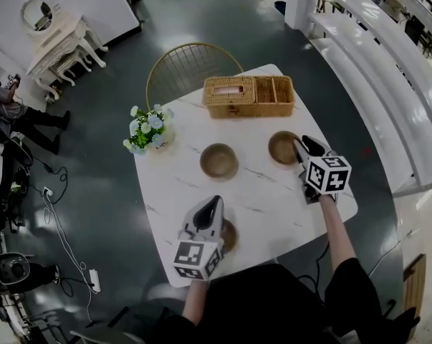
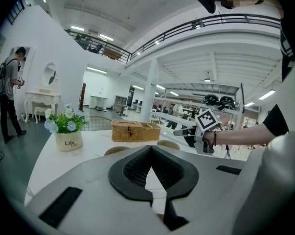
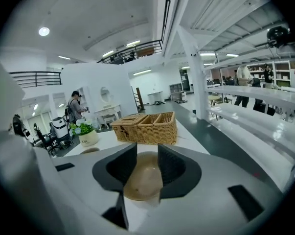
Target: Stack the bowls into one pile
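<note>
Three brown bowls stand apart on the white marble table (image 1: 266, 206). The middle bowl (image 1: 219, 160) is by itself. My right gripper (image 1: 299, 146) is at the right bowl's (image 1: 281, 147) right rim. In the right gripper view its jaws (image 3: 147, 148) are open, with that bowl (image 3: 143, 177) showing in the gap and no pad pressing on it. The front bowl (image 1: 231, 236) is half hidden under my left gripper (image 1: 210, 208). In the left gripper view, the left gripper (image 2: 149, 148) is shut with its tips touching and nothing held.
A wicker basket (image 1: 248, 95) stands at the table's far edge and a flower pot (image 1: 150, 131) at the far left corner. A wire chair (image 1: 190, 67) is behind the table. Table edges lie close on my right and front.
</note>
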### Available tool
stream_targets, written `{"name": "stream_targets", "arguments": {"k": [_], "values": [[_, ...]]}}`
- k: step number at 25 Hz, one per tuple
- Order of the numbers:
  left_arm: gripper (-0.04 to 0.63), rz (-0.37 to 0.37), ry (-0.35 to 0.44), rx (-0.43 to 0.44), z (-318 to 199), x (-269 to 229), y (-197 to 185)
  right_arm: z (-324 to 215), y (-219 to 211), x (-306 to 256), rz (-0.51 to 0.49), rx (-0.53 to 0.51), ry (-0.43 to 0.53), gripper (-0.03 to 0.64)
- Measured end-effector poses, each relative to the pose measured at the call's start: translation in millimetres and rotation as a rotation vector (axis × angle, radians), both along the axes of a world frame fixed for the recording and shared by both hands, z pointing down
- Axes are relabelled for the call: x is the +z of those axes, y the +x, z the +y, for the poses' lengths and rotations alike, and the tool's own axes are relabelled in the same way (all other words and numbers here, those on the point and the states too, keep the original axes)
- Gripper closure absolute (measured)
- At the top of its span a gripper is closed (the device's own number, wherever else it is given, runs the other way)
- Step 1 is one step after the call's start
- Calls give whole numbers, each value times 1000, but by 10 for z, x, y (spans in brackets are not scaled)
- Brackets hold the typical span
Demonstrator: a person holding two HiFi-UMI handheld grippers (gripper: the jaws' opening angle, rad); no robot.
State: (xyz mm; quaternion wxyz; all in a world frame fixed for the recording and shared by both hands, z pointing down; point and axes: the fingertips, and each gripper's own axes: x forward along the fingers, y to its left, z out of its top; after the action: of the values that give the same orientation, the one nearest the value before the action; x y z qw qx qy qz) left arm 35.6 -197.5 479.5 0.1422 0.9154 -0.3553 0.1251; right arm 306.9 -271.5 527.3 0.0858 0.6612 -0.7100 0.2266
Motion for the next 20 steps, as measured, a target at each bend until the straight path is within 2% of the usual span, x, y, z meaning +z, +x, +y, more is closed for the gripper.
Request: {"name": "stream_targets", "arguments": {"k": [8,20], "values": [[581,-8,-38,1,-117,137,69,-210,121,341,-10,26,-95,465],[581,-22,-80,-32,-199,260,43,-272,257,704,-96,95,-194,466]]}}
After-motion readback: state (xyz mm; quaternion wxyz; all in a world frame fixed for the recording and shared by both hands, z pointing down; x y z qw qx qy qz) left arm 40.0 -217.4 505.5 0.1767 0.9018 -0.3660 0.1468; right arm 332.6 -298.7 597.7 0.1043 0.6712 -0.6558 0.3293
